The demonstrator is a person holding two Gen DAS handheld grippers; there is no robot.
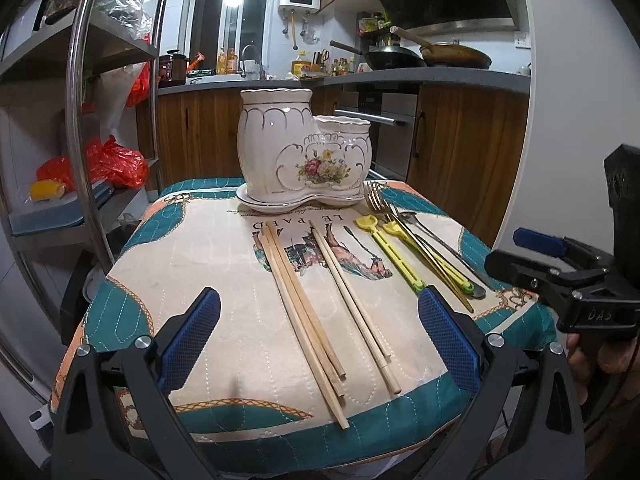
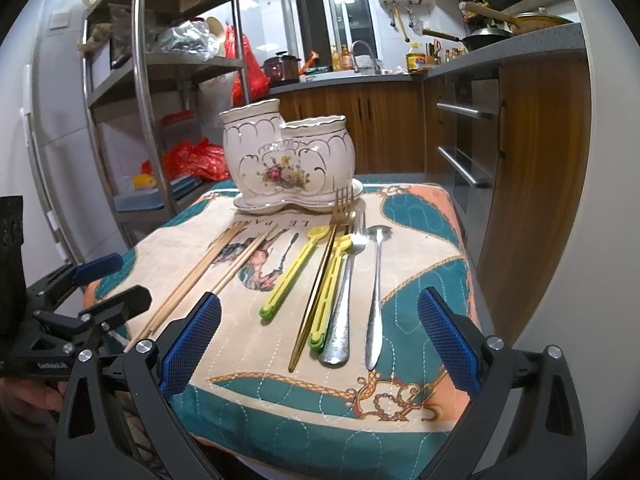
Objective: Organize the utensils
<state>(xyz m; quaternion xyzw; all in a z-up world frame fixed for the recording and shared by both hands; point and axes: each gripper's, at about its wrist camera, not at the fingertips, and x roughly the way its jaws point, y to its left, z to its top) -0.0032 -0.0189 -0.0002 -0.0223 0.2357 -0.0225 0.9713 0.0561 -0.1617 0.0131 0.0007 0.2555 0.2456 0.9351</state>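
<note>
A white ceramic two-pot holder (image 1: 304, 148) (image 2: 286, 158) with a flower print stands at the far side of a quilted cloth (image 1: 200, 280) (image 2: 420, 280). Wooden chopsticks (image 1: 304, 304) (image 2: 200, 276) lie in two bunches on the cloth. To their right lie yellow plastic utensils (image 1: 394, 252) (image 2: 296, 264), a gold fork (image 1: 420, 248) (image 2: 320, 280), a silver fork (image 2: 344, 292) and a silver spoon (image 2: 376, 288). My left gripper (image 1: 320, 340) hovers open over the near ends of the chopsticks. My right gripper (image 2: 320, 340) hovers open over the handles of the metal cutlery. Neither holds anything.
A steel shelf rack (image 1: 80, 120) (image 2: 152, 80) with red bags stands to the left. Wooden cabinets and an oven (image 1: 384, 132) (image 2: 464, 140) lie behind. The counter (image 1: 400, 76) carries woks and bottles. A hand (image 1: 592, 356) holds the right gripper's handle.
</note>
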